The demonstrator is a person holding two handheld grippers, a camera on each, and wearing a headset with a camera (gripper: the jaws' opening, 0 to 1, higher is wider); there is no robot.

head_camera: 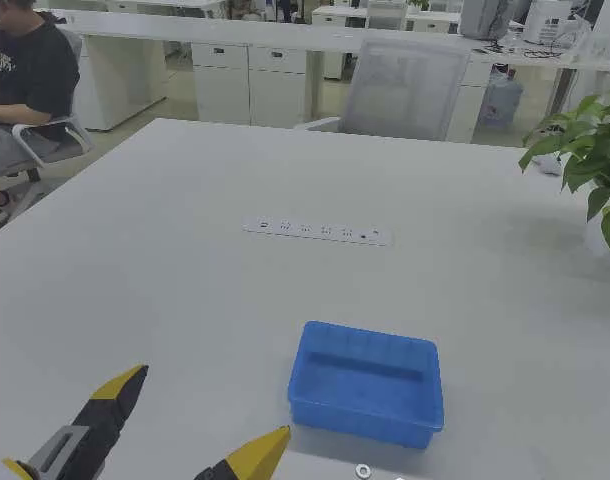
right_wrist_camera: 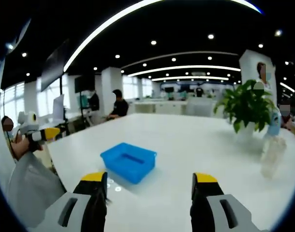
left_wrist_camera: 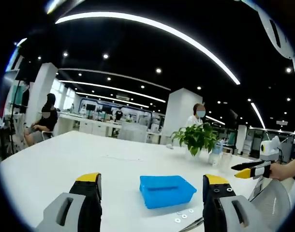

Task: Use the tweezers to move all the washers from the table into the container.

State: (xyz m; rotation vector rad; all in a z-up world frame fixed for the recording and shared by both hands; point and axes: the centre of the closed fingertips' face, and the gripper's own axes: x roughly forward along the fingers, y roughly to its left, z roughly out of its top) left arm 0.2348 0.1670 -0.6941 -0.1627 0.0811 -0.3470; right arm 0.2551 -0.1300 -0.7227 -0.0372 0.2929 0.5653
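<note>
Yellow-tipped left hand-held gripper jaws apart | right hand-held gripper jaws apart | both aimed at blue container

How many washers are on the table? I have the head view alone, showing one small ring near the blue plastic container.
Observer: The left gripper view shows several small metal washers lying on the white table beside the blue plastic container.
Operator: What else is outside my frame?
Observer: The right gripper, raised in a hand away from the washers, in the left gripper view.
Operator: Open or shut?
Observer: Open. Its own view shows its jaws wide apart, nothing between them.
</note>
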